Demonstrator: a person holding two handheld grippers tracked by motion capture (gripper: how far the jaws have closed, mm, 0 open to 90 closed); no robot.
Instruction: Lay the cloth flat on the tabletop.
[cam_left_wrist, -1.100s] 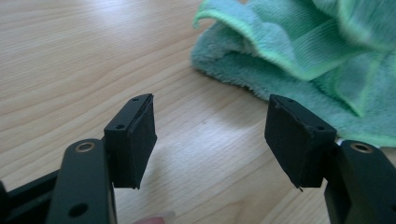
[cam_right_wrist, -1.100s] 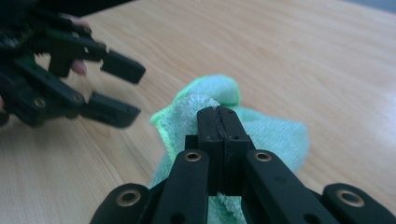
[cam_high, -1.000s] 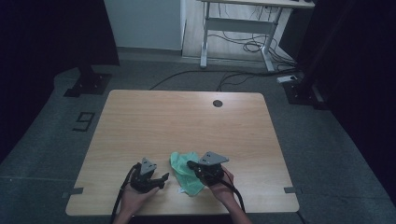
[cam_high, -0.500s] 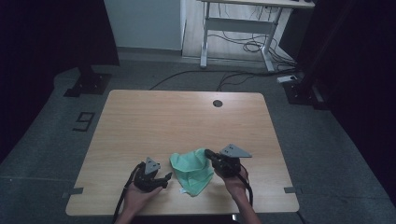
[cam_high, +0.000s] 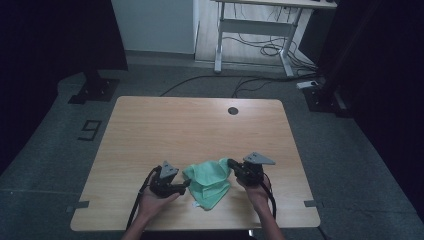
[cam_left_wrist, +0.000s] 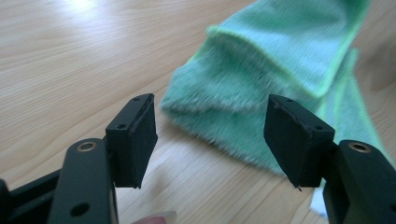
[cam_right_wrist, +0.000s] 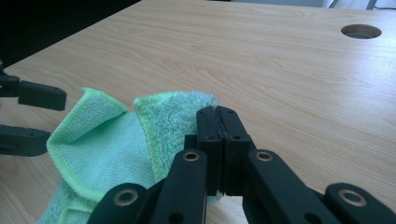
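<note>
The crumpled green microfibre cloth (cam_high: 209, 182) lies on the near part of the table, between the two grippers. The right gripper (cam_high: 231, 163) has its black jaws pressed flat together on the cloth's right edge, pinching a fluffy corner; in the right gripper view (cam_right_wrist: 217, 122) the jaws meet with no gap and the fabric (cam_right_wrist: 116, 154) bunches up to their left, one hemmed flap standing folded upward. The left gripper (cam_high: 186, 185) sits just left of the cloth with its jaws spread wide and nothing between them; in the left gripper view (cam_left_wrist: 219, 128) the cloth's fuzzy folded edge (cam_left_wrist: 275, 79) lies just beyond the open jaws, not touching either pad. A hand (cam_high: 152, 204) holds the left gripper from the near edge, and another hand (cam_high: 258, 192) holds the right one. The light wooden table (cam_high: 180, 125) has a round cable hole (cam_high: 233, 110) near its far edge, towards the right. Beyond the table, a white-framed desk (cam_high: 250, 30) stands on grey floor with dark cables beneath it.
</note>
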